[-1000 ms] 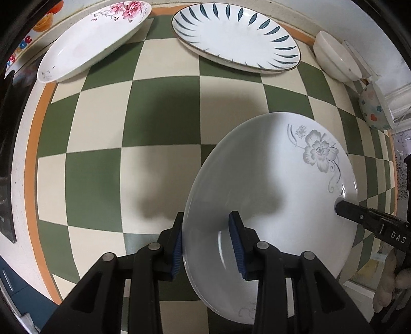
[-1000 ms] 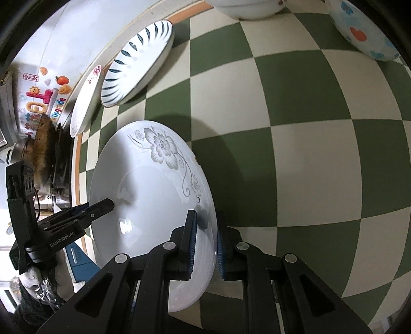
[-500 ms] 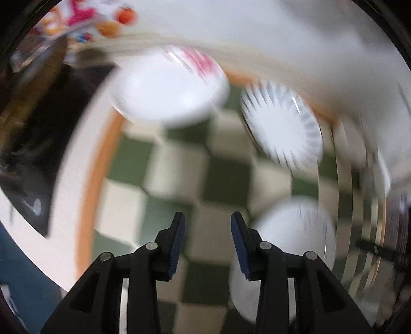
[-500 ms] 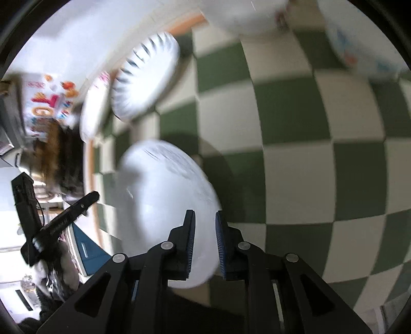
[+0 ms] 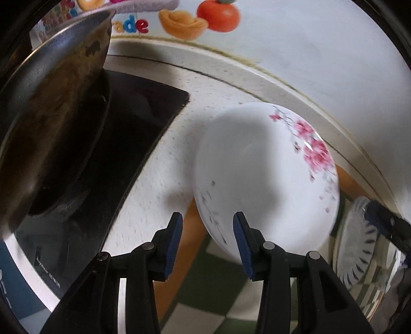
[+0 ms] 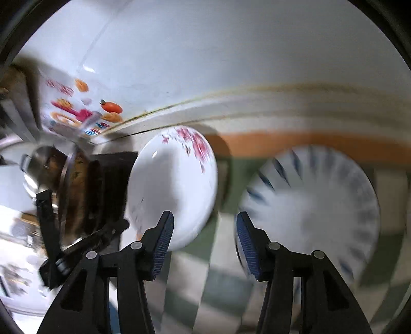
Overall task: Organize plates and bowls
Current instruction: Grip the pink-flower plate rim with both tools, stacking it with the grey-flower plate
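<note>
A white plate with pink blossoms [image 5: 264, 179] lies at the back left of the checkered cloth, partly over its orange edge. My left gripper [image 5: 207, 239] is open, its jaws either side of the plate's near rim, the right finger over the plate. The pink plate also shows in the right wrist view [image 6: 172, 187]. A white plate with blue leaf marks [image 6: 313, 213] lies to its right; it shows at the right edge of the left view [image 5: 357, 241]. My right gripper [image 6: 203, 239] is open and empty, between the two plates, right finger over the blue plate's left rim.
A black cooktop [image 5: 123, 144] with a large metal wok [image 5: 51, 123] stands left of the pink plate on the speckled counter. The white wall with fruit stickers [image 5: 200, 18] runs close behind. The checkered cloth [image 6: 205, 282] stretches toward me. The views are motion-blurred.
Both grippers let go of the grey-flower plate and swung to the back left. The right gripper opened from shut. The left now straddles the pink plate's rim.
</note>
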